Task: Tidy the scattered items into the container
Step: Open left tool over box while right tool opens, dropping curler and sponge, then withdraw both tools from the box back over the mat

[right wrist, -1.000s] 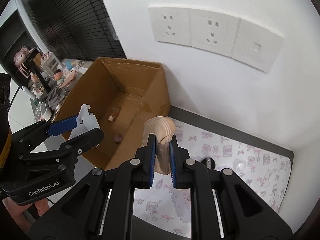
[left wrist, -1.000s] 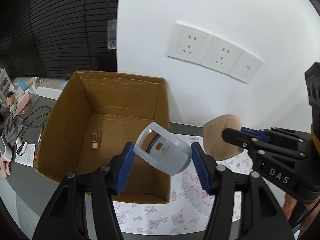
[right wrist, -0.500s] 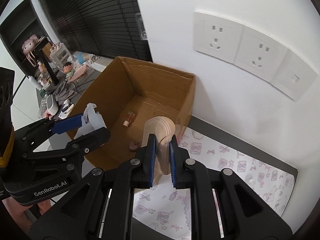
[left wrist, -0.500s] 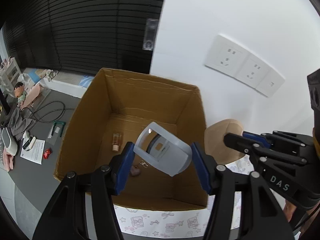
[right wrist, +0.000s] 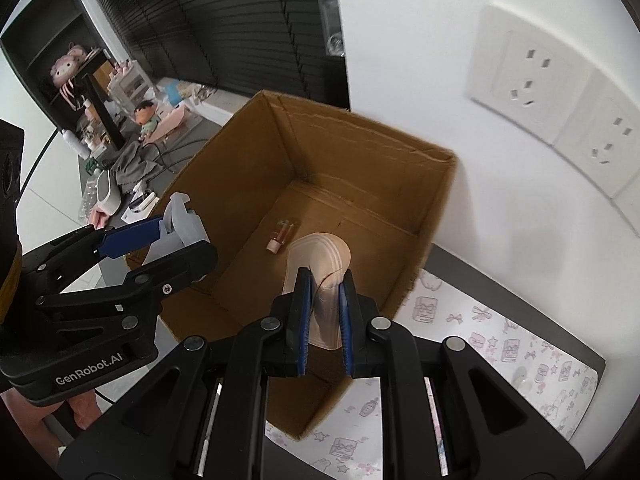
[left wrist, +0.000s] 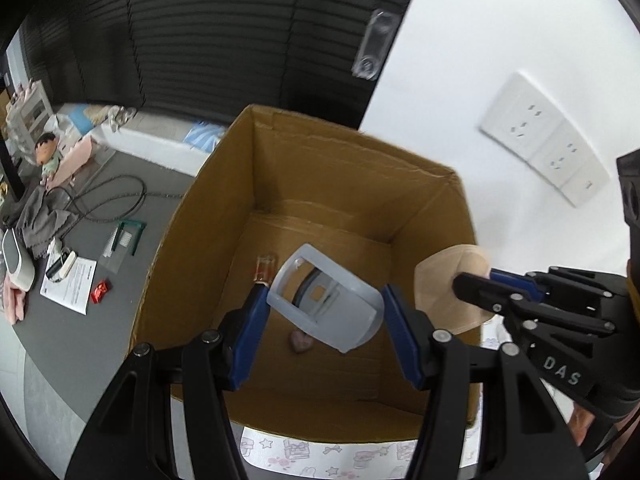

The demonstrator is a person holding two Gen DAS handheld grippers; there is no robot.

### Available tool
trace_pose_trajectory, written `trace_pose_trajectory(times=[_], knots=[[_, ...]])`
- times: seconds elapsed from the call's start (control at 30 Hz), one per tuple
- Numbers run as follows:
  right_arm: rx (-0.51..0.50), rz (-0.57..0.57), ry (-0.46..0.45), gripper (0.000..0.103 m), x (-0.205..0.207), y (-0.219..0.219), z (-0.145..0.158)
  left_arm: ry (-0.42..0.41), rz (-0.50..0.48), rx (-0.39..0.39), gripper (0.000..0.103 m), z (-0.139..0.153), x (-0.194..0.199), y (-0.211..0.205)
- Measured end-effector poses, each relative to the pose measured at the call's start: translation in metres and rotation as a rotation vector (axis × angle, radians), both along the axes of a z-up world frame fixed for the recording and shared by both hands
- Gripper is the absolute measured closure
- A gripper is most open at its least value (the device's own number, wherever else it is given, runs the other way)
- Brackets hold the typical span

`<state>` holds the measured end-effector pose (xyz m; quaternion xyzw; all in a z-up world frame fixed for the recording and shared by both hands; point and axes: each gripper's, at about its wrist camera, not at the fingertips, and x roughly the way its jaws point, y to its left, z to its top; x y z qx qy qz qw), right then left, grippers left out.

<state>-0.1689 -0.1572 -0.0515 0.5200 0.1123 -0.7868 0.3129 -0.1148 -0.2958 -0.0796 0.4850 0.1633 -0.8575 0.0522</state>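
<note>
Two tongs, "DAS" right tongs (left wrist: 476, 280), "GenRobot.AI" left tongs (right wrist: 160, 242)

The cardboard box (left wrist: 224, 216) is plain brown. Held in the left gripper (left wrist: 324, 312) — black with blue pads — is a pale grey-blue plastic piece (left wrist: 340, 316). The right gripper (right wrist: 324, 304), the same black and blue, holds a beige, skin-toned pad (right wrist: 320, 256). Beyond the grippers, inside the box, lie a small clear vial (right wrist: 282, 234) with reddish content and a dusty-pink heart (left wrist: 301, 342). Below the grippers, a white mat (right wrist: 500, 344) printed with pink bows and grey stars covers the dark grey worktop (right wrist: 480, 276).
</note>
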Motion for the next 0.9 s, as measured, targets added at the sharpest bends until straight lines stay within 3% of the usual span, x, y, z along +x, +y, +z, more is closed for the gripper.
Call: trace_pose_trajectory(times=[0.33,0.5,0.53,0.6,0.63,0.67,0.7,0.83,0.87,0.9], knots=[[0.033,0.017,-0.040,0.088,-0.012,-0.017,-0.023,-0.045,0.027,0.047,0.046,-0.022,-0.003,-0.014],[0.059,0.007,-0.044,0.080,-0.016,-0.017,-0.030,-0.085,0.038,0.049,0.045,-0.028,-0.007,-0.015],[0.057,0.002,-0.045,0.080,-0.016,-0.016,-0.030,-0.088,0.043,0.052,0.043,-0.028,-0.007,-0.015],[0.056,-0.008,-0.036,0.077,-0.016,-0.013,-0.028,-0.075,0.061,0.043,0.027,-0.025,-0.005,-0.016],[0.055,-0.012,-0.031,0.075,-0.016,-0.011,-0.026,-0.067,0.068,0.032,0.012,-0.023,-0.004,-0.016],[0.054,-0.017,-0.025,0.068,-0.016,-0.008,-0.024,-0.058,0.073,0.021,0.006,-0.020,-0.002,-0.015],[0.055,-0.026,-0.011,0.056,-0.015,-0.005,-0.021,-0.054,0.075,0.013,0.005,-0.018,-0.002,-0.014],[0.053,-0.070,0.021,0.027,-0.012,0.013,-0.011,-0.045,0.080,-0.014,0.004,-0.011,0.003,-0.009],[0.048,-0.083,0.024,0.010,-0.012,0.018,-0.009,-0.043,0.081,-0.017,0.004,-0.009,0.004,-0.007],[0.043,-0.094,0.026,0.000,-0.012,0.024,-0.008,-0.043,0.081,-0.020,0.004,-0.008,0.005,-0.005]])
